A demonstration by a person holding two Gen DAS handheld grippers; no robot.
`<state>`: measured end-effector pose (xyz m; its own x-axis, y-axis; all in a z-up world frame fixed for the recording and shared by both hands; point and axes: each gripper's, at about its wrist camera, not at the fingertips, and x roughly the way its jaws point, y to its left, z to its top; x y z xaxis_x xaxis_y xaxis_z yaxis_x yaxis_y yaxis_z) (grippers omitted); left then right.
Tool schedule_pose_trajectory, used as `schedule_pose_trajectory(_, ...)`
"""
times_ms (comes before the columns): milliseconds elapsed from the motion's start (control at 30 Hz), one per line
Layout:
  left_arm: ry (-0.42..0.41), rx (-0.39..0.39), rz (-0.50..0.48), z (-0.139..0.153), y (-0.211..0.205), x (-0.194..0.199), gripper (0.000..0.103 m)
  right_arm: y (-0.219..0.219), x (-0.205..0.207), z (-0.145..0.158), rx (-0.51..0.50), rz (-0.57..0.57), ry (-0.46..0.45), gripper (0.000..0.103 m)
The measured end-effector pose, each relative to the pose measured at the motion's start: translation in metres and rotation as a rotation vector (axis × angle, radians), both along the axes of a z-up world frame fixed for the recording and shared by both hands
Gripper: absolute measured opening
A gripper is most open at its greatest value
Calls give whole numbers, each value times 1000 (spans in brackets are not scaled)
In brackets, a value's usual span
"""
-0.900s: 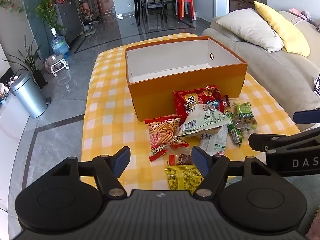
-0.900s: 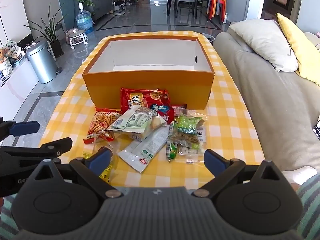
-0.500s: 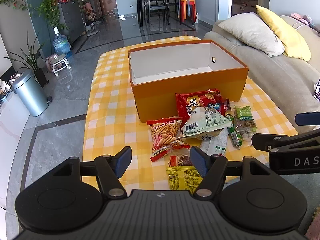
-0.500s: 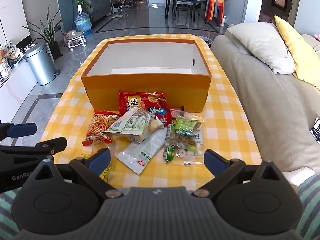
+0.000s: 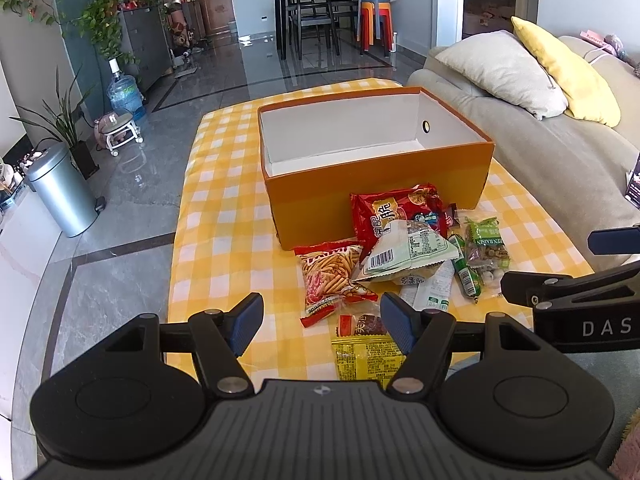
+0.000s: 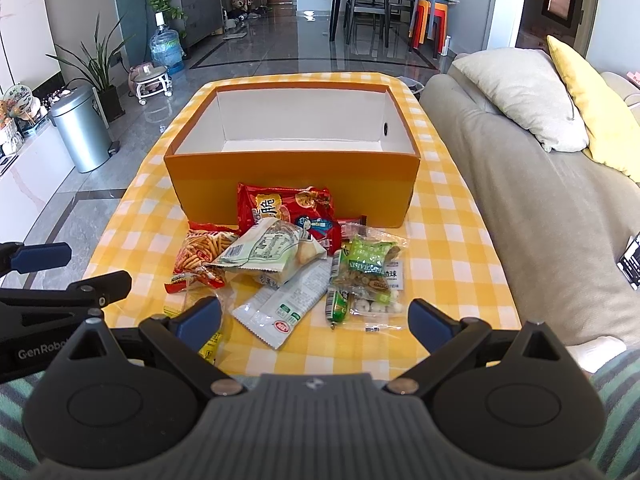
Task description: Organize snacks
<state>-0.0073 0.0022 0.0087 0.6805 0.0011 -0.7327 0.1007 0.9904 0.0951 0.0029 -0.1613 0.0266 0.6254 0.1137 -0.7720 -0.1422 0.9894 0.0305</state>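
The left claw (image 5: 321,322) hangs with its fingers spread wide and nothing between them, low over the near edge of the table (image 5: 224,216). Just ahead of it, between its tips, lie a yellow packet (image 5: 366,356) and a small dark-red one (image 5: 362,325); a little farther out sits the stick-snack bag (image 5: 328,276).

The right claw (image 6: 316,318) is also agape and empty. Straight ahead of it lie a white sachet (image 6: 288,304) and a green sausage stick (image 6: 338,306), with a green nut bag (image 6: 366,266) just beyond and the pale wafer pack (image 6: 268,256) resting on top of the heap. A big red bag (image 6: 292,212) leans against the near wall of the orange box (image 6: 292,176), which stands behind the pile, open and white inside.

A sofa (image 6: 540,184) runs along the right of the table.

Since the earlier frames both claws have drawn back slightly, so the box and pile sit a touch farther off; the snacks have not shifted.
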Motion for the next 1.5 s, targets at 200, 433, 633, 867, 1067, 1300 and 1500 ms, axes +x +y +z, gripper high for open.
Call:
schedule_pose_trajectory(200,0,-2,-6,1,0,-1,79,-1,0,1,0,0,3,97)
schedule_pose_trajectory(433,1,-4,-4,2,0,-1,79,-2,-2,1,1,-2,6,97)
schedule_pose_trajectory(633,4,-8,3,1,2,-1,79,-1,-1,0,2,-3,11,97)
schedule_pose_trajectory(867,4,-7,2,0,3,-1,79,0,-2,-2,5,-4,16,97)
schedule_pose_trajectory(1067,5,-8,1,0,3,-1,79,0,-2,-3,7,-5,18,97)
schedule_pose_trajectory(1300,6,-7,4,0,3,-1,79,-1,-2,-3,8,-5,19,97)
schedule_pose_trajectory(1500,9,-9,11,-1,6,-2,79,-1,-2,-3,8,-5,20,97)
